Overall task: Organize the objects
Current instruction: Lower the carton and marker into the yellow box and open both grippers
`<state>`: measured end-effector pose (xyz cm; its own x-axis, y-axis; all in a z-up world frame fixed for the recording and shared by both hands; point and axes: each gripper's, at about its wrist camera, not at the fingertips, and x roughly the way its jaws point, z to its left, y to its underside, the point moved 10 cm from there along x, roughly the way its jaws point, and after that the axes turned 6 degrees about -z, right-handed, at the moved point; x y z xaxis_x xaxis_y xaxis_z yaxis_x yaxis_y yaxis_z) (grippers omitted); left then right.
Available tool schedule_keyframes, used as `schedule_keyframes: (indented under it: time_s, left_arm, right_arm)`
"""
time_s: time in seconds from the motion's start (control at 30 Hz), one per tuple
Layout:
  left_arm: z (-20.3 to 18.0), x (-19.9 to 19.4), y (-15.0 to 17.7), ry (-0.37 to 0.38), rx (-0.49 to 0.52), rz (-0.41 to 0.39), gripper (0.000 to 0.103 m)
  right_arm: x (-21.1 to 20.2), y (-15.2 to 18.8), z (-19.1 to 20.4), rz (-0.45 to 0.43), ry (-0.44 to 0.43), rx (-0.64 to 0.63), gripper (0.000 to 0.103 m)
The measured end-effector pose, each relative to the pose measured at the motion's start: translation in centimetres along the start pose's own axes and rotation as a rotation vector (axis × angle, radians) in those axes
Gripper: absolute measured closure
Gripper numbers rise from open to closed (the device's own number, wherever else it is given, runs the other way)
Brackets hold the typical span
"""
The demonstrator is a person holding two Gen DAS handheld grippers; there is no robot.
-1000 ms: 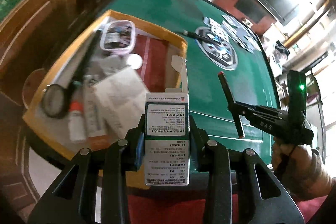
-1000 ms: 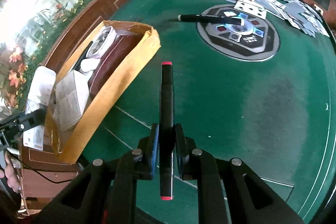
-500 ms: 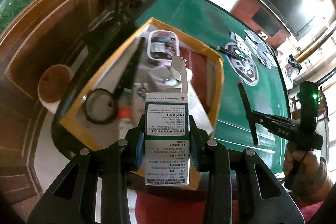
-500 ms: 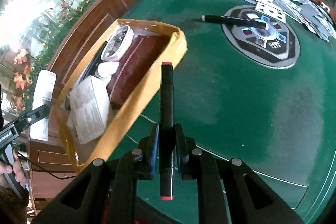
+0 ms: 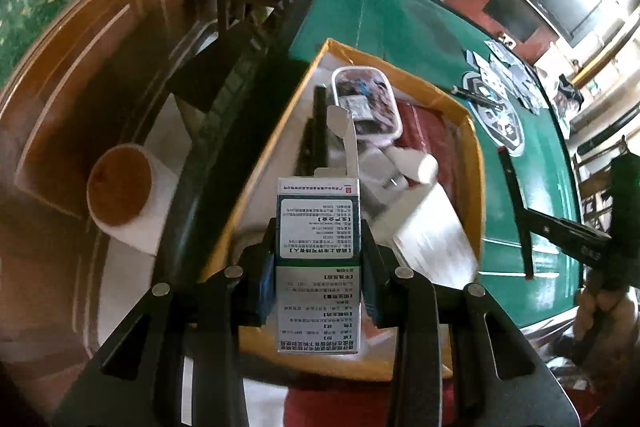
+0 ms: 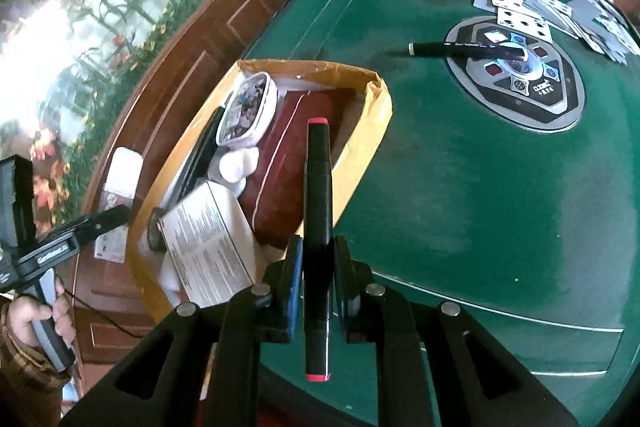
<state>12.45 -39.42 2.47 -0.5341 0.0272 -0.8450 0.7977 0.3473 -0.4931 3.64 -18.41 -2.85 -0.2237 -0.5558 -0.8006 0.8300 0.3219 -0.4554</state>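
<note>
Item 1. Left gripper (image 5: pixel 319 263): jaws pinching a white-and-green printed cardboard medicine carton (image 5: pixel 319 259) by its two narrow sides, top flap standing open. Carried upright over the near-left corner of the box, presumably so it can be lowered in without spilling its contents.

Item 2. Right gripper (image 6: pixel 317 275): jaws pressed tight on a black marker pen with red end caps (image 6: pixel 317 227), gripped near its lower third, barrel pointing forward along the fingers. It hangs over the box's near right wall, probably awaiting its turn to go in.

Item 3. Shallow yellow-brown cardboard box (image 6: pixel 374 131), set at the edge of the green felt card table (image 6: pixel 460 207). Holds a clear plastic lidded container (image 6: pixel 248 111), a dark red case (image 6: pixel 292 163), a printed paper leaflet (image 6: pixel 208 247) and small white items; free room looks scarce.

Item 4. Not yet collected, by the look of it: a black pen (image 6: pixel 464 49) lying across the table's round centre emblem, and playing cards (image 6: pixel 524 21) scattered beyond it.
</note>
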Motion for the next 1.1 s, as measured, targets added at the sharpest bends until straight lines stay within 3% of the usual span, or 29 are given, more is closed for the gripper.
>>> schedule_keyframes:
  time_s: [0.37, 0.7, 1.1]
  left_arm:
    - [0.6, 4.7, -1.4, 0.000, 0.089, 0.062, 0.069]
    - [1.3, 6.2, -1.1, -0.002, 0.097, 0.085, 0.069]
    - [0.7, 7.0, -1.1, 0.002, 0.123, 0.093, 0.069]
  right_arm:
    - [1.2, -1.8, 1.5, -0.021, -0.001, 0.059, 0.090]
    - [4.9, -4.2, -0.3, 0.023, -0.026, 0.328, 0.090]
    - [7.2, -5.0, -0.9, 0.042, 0.082, 0.367, 0.090]
